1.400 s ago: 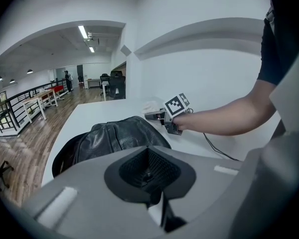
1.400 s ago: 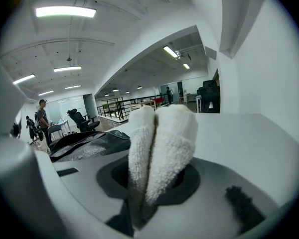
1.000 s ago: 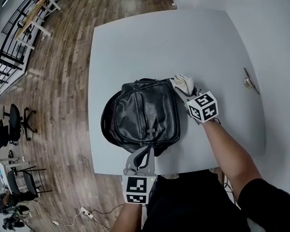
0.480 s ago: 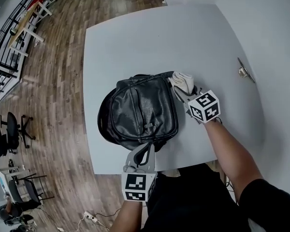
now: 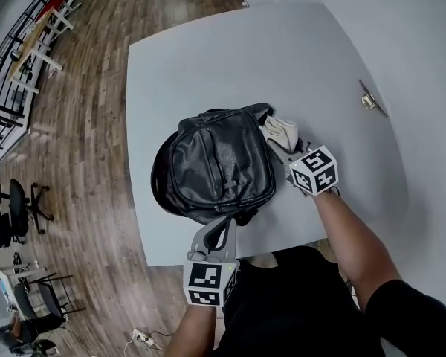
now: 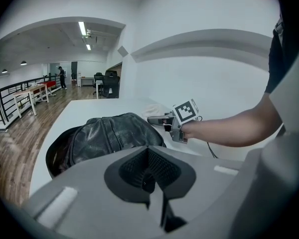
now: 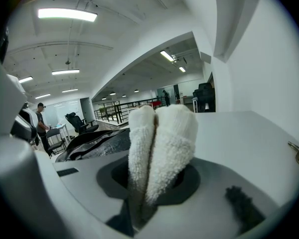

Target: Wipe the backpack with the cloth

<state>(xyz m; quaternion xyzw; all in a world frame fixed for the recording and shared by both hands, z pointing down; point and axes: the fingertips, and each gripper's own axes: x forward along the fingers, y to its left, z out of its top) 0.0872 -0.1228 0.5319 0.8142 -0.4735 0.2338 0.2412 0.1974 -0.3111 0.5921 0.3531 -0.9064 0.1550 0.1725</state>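
Wiping well calls, I judge, for laying the folded white terry cloth (image 5: 281, 132) flat on the black leather backpack (image 5: 219, 166) and drawing it across in overlapping strokes under light pressure. My right hand-held gripper (image 5: 280, 143) pinches the cloth at the backpack's right edge, with the forearm reaching in from the lower right. My left hand-held gripper (image 5: 223, 225), jaws pressed together on nothing, points up at the backpack's lower edge; I would brace there. The backpack lies mid-frame on the pale grey desk (image 5: 230, 65).
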